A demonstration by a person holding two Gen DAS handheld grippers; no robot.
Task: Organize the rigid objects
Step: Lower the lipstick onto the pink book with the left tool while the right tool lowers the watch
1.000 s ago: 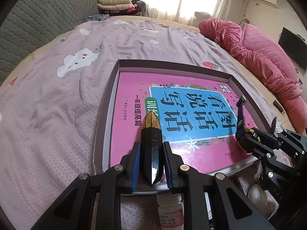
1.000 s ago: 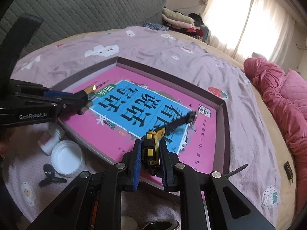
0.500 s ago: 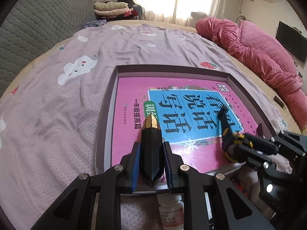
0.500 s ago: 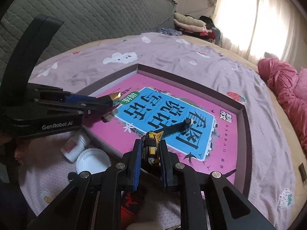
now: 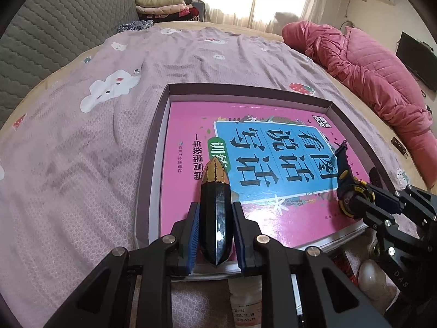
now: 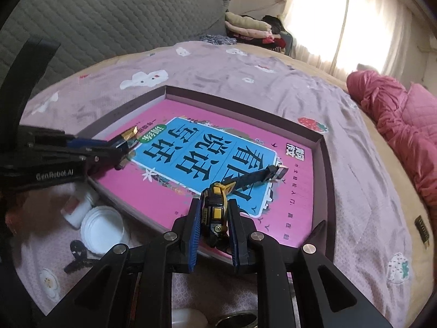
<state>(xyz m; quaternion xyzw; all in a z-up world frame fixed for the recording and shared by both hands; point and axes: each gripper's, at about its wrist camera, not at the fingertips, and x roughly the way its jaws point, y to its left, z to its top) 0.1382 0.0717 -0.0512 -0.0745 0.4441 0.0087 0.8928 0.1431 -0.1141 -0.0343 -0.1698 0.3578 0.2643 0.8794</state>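
Note:
My left gripper (image 5: pixel 215 218) is shut on a black faceted stick with a gold tip (image 5: pixel 214 172), held over the near left part of a pink book (image 5: pixel 273 218). The book lies in a shallow dark purple box (image 5: pixel 153 147) on the bed. My right gripper (image 6: pixel 215 210) is shut on a black and yellow watch (image 6: pixel 215 191), whose strap (image 6: pixel 254 177) points out over the book's blue panel. In the left wrist view the watch (image 5: pixel 342 169) hangs at the book's near right corner. The right wrist view shows the left gripper (image 6: pixel 117 150) and the gold tip (image 6: pixel 129 134) at the left.
A white pill bottle (image 6: pixel 79 207), a white lid (image 6: pixel 102 228) and a small black piece (image 6: pixel 77 257) lie on the sheet in front of the box (image 6: pixel 327 164). A pink quilt (image 5: pixel 368 76) is bunched at the right. Folded clothes (image 5: pixel 161 2) and a grey headboard (image 5: pixel 54 27) stand behind.
The right gripper with the watch swung a little left over the book and back to the near right corner. The left gripper has kept still. Both grips are unchanged.

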